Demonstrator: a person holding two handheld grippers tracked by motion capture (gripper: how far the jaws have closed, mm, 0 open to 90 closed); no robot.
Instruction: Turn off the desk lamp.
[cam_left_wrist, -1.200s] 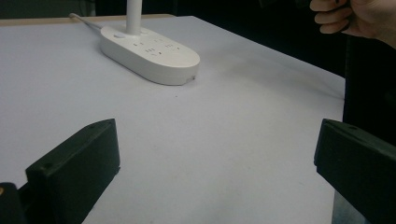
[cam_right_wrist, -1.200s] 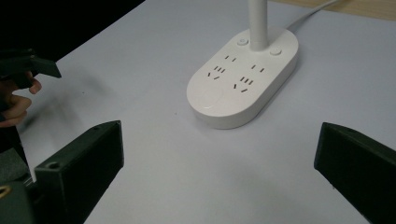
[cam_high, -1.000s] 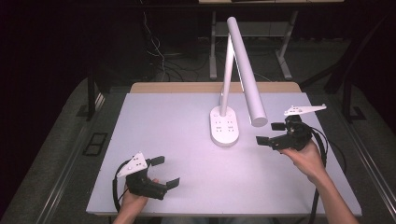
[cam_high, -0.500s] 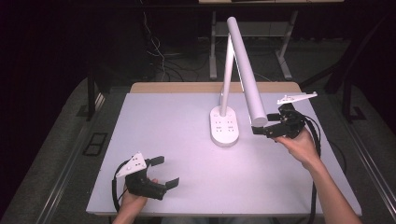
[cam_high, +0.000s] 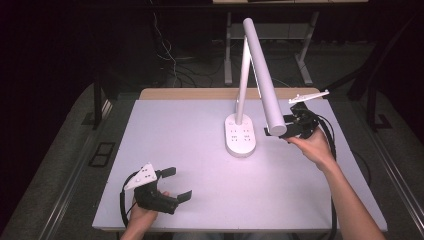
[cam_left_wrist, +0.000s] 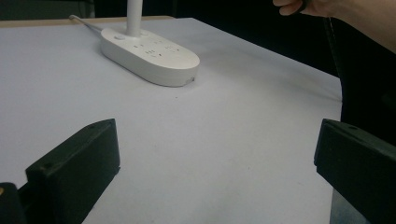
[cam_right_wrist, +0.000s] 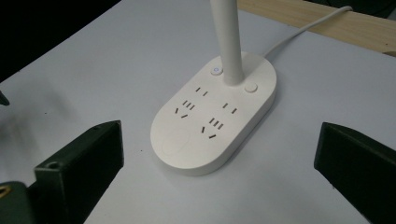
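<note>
A white desk lamp stands on the table (cam_high: 175, 130). Its oval base (cam_high: 240, 136) carries sockets and two buttons, its post (cam_high: 243, 75) rises straight, and its long tube head (cam_high: 264, 80) slants toward me. My right gripper (cam_high: 279, 126) hangs open in the air at the head's lower end, one jaw partly hidden behind it. In the right gripper view the base (cam_right_wrist: 215, 119) lies below, between the open jaws. My left gripper (cam_high: 180, 182) rests open near the table's front left, holding nothing; in its view the base (cam_left_wrist: 149, 53) lies far ahead.
The lamp's white cable (cam_right_wrist: 303, 30) runs off the back toward the wooden edge strip (cam_high: 200, 93). The person's right hand (cam_left_wrist: 317, 7) shows at the top of the left gripper view. Table legs and cables stand on the dark floor behind.
My right gripper has risen and moved left and back, from beside the base up to the lamp head's lower end. The left gripper has stayed put.
</note>
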